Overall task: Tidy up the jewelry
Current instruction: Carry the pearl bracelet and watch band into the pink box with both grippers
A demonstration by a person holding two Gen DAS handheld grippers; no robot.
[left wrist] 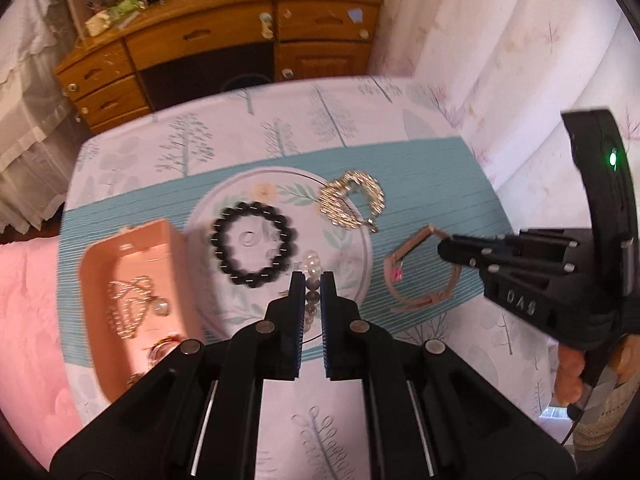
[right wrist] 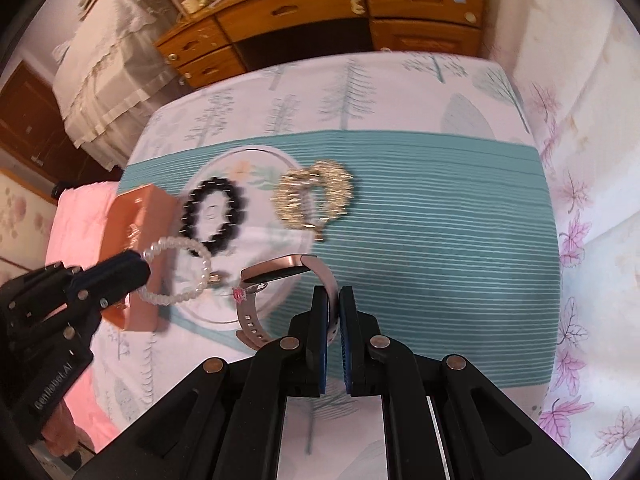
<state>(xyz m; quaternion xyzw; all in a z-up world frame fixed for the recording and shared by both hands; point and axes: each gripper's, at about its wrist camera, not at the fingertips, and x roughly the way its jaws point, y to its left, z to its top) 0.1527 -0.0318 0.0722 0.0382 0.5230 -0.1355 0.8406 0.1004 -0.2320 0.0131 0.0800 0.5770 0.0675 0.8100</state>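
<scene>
Far left: pink jewelry box (left wrist: 132,280), open, gold chain (left wrist: 126,308) plus pearl piece inside. Left gripper (right wrist: 146,268) pinching clear bead bracelet (right wrist: 180,276), loop hanging over box edge and round floral plate (left wrist: 352,276). On plate: black bead bracelet (left wrist: 253,240). Gold sparkly necklace (left wrist: 352,198) half on far right rim of plate, half on teal striped mat (right wrist: 440,220). Right gripper (right wrist: 334,294) clamped on strap of rose-gold watch (right wrist: 280,268), looks lifted off mat, hard to say with blur. Wooden dresser (left wrist: 224,40) far back.
</scene>
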